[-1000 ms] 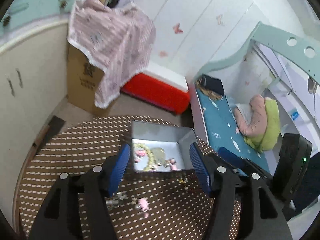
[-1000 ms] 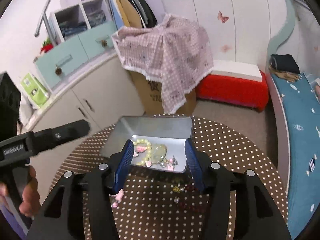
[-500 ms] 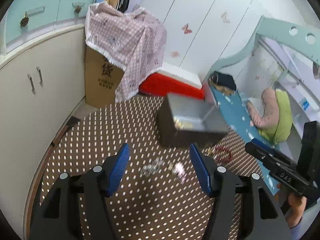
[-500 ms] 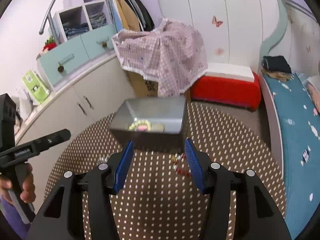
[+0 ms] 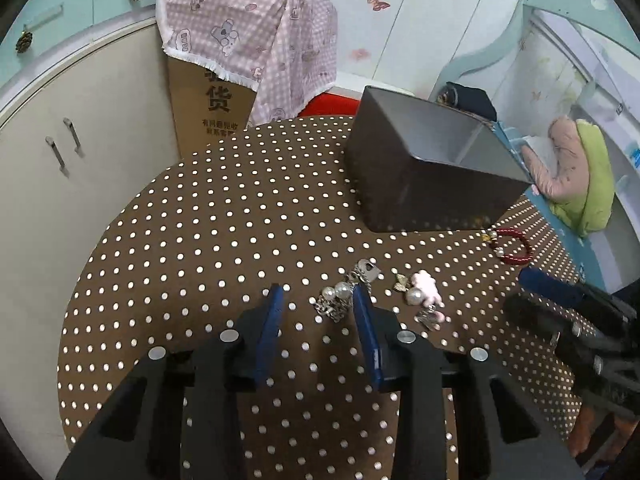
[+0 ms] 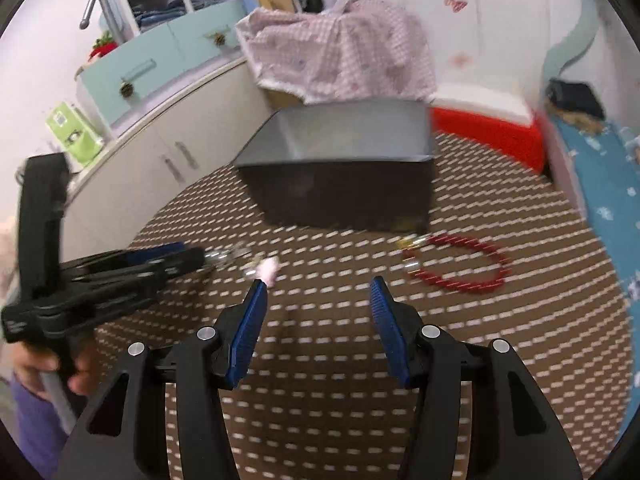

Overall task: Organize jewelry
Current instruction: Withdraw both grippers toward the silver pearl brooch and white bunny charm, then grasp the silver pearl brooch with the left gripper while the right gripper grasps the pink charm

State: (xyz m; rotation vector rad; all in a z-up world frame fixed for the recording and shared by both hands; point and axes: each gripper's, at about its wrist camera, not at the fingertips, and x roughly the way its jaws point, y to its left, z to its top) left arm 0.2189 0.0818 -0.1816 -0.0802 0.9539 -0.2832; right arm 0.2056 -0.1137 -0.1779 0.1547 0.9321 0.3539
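The dark rectangular metal tin (image 5: 424, 176) is sitting on the brown round table with white polka dots (image 5: 224, 216), ahead and to the right of the left gripper (image 5: 318, 300) and straight ahead of the right gripper (image 6: 318, 292). Only its grey inner walls are showing; its contents cannot be seen from either view now.

Loose pieces are lying on the table outside the tin. A silver chain piece with two white pearls (image 5: 340, 296) is resting between the left gripper's blue fingertips, touching the right-hand one. A pink-and-pearl charm (image 5: 424, 292) is lying just to the right of that gripper. A red beaded bracelet with a gold clasp (image 5: 512, 248) is lying farther right, near the tin's front corner; in the right wrist view the bracelet (image 6: 456, 264) is ahead and to the right of the right gripper.

Versus one second ago: both cameras were looking down into the tin at pearl beads and charms; both are now sitting lower, facing the tin's outer wall.

The left gripper's jaws are standing partly spread around the chain piece, not clamping it. The right gripper's jaws are standing wide apart, holding nothing. The right view is motion-blurred.
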